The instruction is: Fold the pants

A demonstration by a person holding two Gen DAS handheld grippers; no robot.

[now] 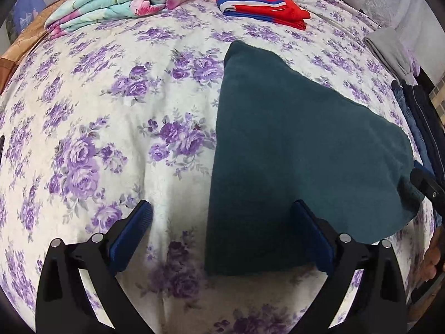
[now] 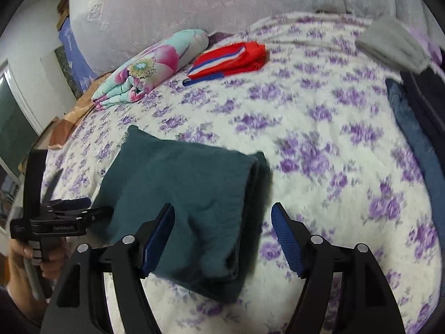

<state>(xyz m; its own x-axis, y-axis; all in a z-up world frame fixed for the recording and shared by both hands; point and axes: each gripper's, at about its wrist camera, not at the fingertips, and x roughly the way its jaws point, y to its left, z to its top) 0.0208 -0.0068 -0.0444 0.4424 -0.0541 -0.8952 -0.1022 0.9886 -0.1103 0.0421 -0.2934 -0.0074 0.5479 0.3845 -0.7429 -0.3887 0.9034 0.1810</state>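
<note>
The dark teal pants (image 1: 292, 150) lie folded into a thick rectangle on the purple-flowered bedsheet (image 1: 111, 111). My left gripper (image 1: 222, 208) is open and empty, just above the pants' near left edge. In the right wrist view the pants (image 2: 180, 194) show stacked layers along their right edge. My right gripper (image 2: 222, 214) is open and empty, its left finger over the pants and its right finger over the sheet (image 2: 333, 139). The left gripper also shows at the left of the right wrist view (image 2: 83, 208), beside the pants.
Folded red, white and blue shorts (image 1: 261, 7) and a rolled floral quilt (image 1: 125, 0) lie at the far side. A grey garment (image 1: 389, 53) and dark blue clothes (image 1: 417, 117) are stacked along the right edge. A pale headboard cushion (image 2: 222, 0) stands behind.
</note>
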